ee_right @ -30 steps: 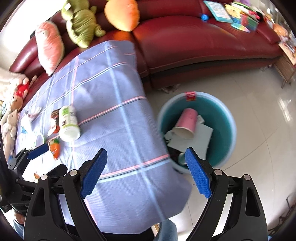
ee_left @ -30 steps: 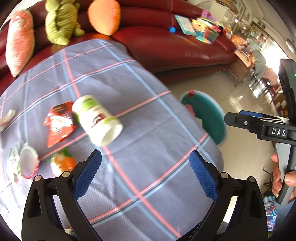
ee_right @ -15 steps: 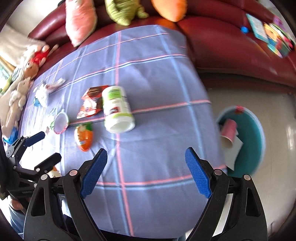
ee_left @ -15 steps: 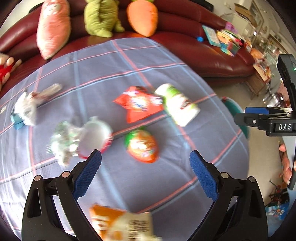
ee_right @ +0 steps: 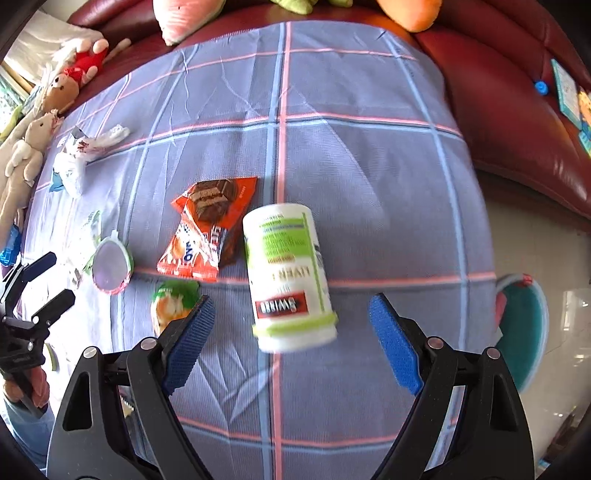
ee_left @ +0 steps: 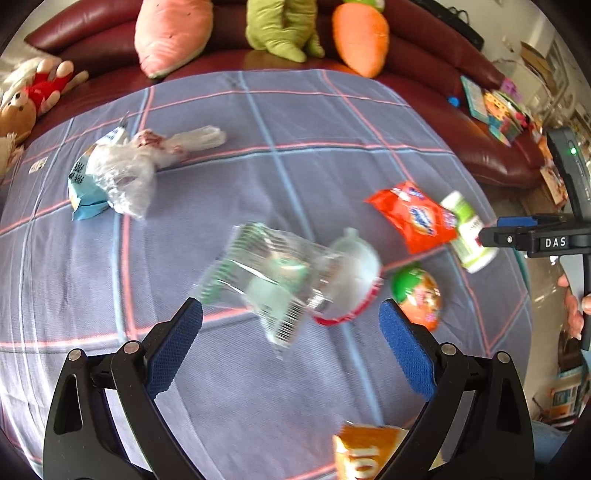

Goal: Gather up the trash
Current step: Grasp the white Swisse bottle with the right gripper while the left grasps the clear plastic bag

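Observation:
Trash lies on a blue plaid tablecloth [ee_left: 295, 140]. My left gripper [ee_left: 291, 343] is open above a clear plastic wrapper [ee_left: 258, 273] and a round cup lid [ee_left: 351, 291]. Near them lie a green-orange packet [ee_left: 417, 295], a red snack wrapper [ee_left: 413, 218] and a white bottle [ee_left: 467, 232]. My right gripper [ee_right: 291, 339] is open, hovering over that white bottle [ee_right: 288, 273], which lies on its side. The red snack wrapper [ee_right: 207, 229], the lid [ee_right: 110, 264] and the green-orange packet [ee_right: 170, 306] lie left of it. A teal bin [ee_right: 521, 325] stands on the floor at the right.
A blue packet with crumpled plastic [ee_left: 114, 173] lies at the table's far left. An orange bag [ee_left: 365, 454] sits at the near edge. A red sofa [ee_left: 443, 85] with plush toys [ee_left: 280, 26] runs behind the table. Stuffed animals [ee_right: 33, 140] line the left side.
Both grippers swept left from the bin and table edge over the trash. The bottle came between the right gripper's open fingers in view; the clear wrapper and lid came under the left gripper.

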Tool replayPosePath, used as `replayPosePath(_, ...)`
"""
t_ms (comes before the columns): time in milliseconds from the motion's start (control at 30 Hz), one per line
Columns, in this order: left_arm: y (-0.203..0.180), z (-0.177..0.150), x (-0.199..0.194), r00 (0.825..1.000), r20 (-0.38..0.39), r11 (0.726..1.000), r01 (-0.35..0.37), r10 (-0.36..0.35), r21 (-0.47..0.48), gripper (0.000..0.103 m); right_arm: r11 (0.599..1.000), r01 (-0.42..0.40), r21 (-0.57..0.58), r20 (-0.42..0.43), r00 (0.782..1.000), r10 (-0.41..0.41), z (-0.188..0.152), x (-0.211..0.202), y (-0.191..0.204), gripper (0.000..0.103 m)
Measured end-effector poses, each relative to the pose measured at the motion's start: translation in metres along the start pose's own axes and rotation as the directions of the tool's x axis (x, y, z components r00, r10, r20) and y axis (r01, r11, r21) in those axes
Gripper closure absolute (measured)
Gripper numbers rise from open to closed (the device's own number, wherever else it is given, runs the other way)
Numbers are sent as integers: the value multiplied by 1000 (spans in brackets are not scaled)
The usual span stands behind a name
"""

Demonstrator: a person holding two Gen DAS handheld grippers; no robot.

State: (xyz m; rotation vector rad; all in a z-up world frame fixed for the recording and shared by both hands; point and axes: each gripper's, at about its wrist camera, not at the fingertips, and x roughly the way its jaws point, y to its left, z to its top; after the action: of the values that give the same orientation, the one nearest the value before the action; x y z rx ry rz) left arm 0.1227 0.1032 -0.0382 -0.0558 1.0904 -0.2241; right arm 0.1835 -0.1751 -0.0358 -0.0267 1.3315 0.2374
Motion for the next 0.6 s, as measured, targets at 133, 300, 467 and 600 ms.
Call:
replayPosePath(133, 15, 5, 10, 1000, -14, 1000, -10, 10, -3, 7, 1000, 4, -18, -27, 1000, -5, 9, 16, 6, 23)
replayPosePath(300, 25, 12, 29, 999, -47, 1000, -17, 17, 7, 7, 1000, -5, -14, -51, 999, 4, 15, 35, 8, 35)
replayPosePath(467, 25, 12, 41, 999, -41, 1000, 22, -21, 16, 7, 1000, -22, -19, -52, 998, 21, 13, 41, 13, 55)
replayPosePath(600, 17, 12, 42, 999, -18, 998, 37, -36, 48, 21, 999, -36, -5, -44, 998, 35, 8, 39, 14, 55)
